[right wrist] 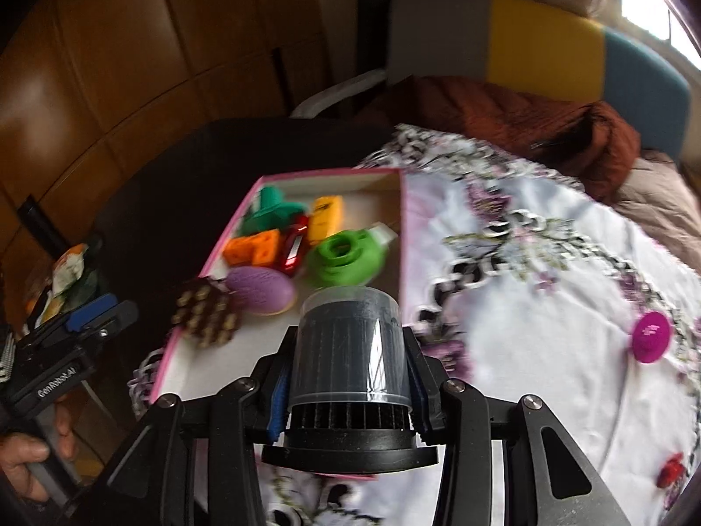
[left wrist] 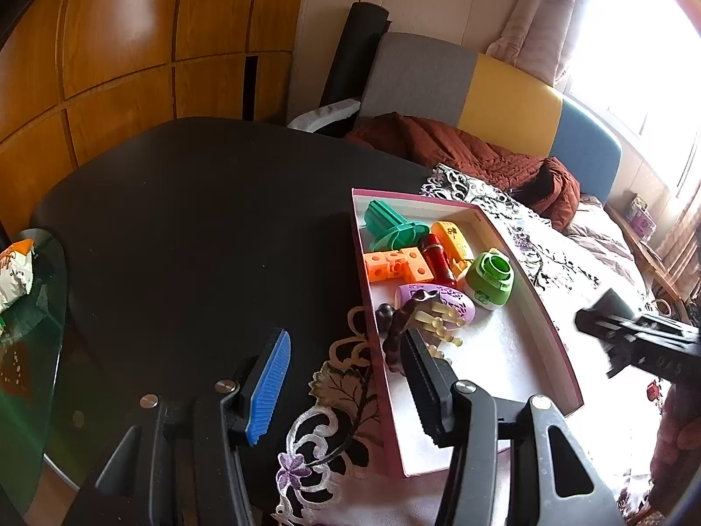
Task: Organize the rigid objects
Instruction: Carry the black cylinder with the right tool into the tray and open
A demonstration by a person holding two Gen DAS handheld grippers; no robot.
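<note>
My right gripper (right wrist: pixel 350 337) is shut on a dark ribbed canister (right wrist: pixel 350 342) with a clear cover and a black base, held above the near end of the pink box (right wrist: pixel 402 219). The box (left wrist: pixel 536 302) holds a teal piece (left wrist: pixel 390 223), orange cubes (left wrist: pixel 396 265), a red item (left wrist: pixel 438 258), a yellow item (left wrist: pixel 453 239), a green round item (left wrist: pixel 490 278), a purple oval brush (left wrist: pixel 447 304) and a brown pegged brush (right wrist: pixel 206 318). My left gripper (left wrist: pixel 346 337) stands open astride the box's left wall. The right gripper (left wrist: pixel 635 337) shows blurred at the right.
The box lies on a flowered tablecloth (right wrist: pixel 547 285) over a black table (left wrist: pixel 197 219). On the cloth lie a magenta oval (right wrist: pixel 653 335) and a small red thing (right wrist: pixel 672 473). A glass side table with a snack bag (left wrist: pixel 15 271) stands left; a sofa with a brown blanket (left wrist: pixel 460 149) stands behind.
</note>
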